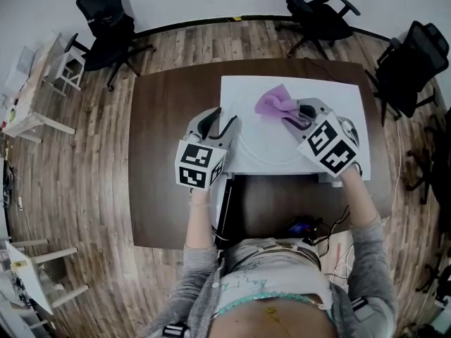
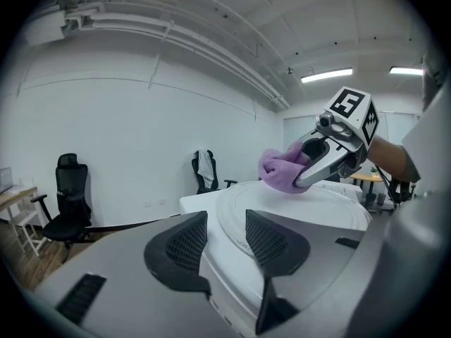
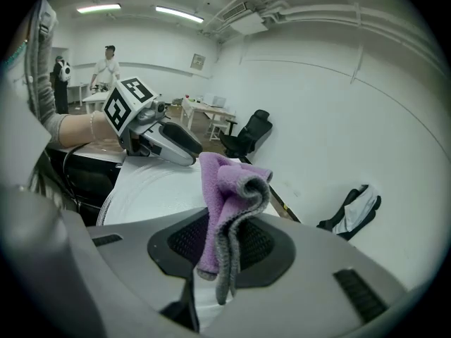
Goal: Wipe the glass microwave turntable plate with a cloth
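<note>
Head view looks down on a person in a grey top, holding one tool in each hand. The left gripper (image 1: 218, 125) is at the left edge of the plate (image 1: 264, 143). Its two dark jaws have bumpy mesh pads. They stand a little way apart and pinch nothing. In the left gripper view the plate's rim runs across the gap between them. The right gripper (image 1: 290, 116) is over the far right part of the plate. Its jaws are closed tight on a cloth (image 1: 273, 102). Each gripper has a cube with black and white square marks on it. The marks have no words.

The plate is round, flat and see-through, with a smooth, shiny top and a raised ring near its edge. It lies flat on a white box (image 1: 239, 90). There is tiny print by the rim, too small to read.

The cloth is soft, fuzzy and purple, with a grey edge. It is folded and bunched up, and it sticks out past the jaws at the far side of the plate.

Under the box is a dark brown table (image 1: 169, 118). Past the plate, black office chairs (image 1: 106, 20) stand on a wooden floor (image 1: 84, 167).
</note>
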The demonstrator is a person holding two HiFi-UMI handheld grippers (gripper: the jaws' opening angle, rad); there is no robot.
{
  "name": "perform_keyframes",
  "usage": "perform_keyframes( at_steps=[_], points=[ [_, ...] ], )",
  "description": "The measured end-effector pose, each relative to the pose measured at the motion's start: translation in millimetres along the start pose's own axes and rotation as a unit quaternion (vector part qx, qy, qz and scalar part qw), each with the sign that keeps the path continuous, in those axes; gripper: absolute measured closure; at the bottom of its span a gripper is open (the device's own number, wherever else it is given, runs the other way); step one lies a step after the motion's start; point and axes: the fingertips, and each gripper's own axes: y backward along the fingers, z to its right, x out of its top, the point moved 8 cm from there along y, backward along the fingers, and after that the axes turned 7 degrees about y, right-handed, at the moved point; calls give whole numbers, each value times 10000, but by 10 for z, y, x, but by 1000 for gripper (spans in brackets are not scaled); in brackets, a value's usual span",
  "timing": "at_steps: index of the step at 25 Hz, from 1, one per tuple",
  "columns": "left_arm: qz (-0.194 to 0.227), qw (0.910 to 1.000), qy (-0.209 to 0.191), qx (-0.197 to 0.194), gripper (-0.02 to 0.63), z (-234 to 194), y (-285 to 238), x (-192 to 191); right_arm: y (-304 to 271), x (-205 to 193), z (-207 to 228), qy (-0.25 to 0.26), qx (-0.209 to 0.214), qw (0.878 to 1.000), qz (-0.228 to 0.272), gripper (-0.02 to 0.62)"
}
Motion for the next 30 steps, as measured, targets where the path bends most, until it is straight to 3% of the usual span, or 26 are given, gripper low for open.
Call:
perform_keyframes(
  at_steps=[7, 23, 30],
  points=[
    [7, 10000, -95, -27, 436, -11, 12, -3, -170, 132, -31, 221, 123, 9995, -178, 497],
    [8, 9999, -170, -1, 437, -22, 6, -13, -24, 38, -190, 373, 235, 9978, -486, 497],
    [-2, 9999, -166, 0, 437, 13, -14, 7, -72, 144, -274, 532, 375, 9971, -390, 497]
  ],
)
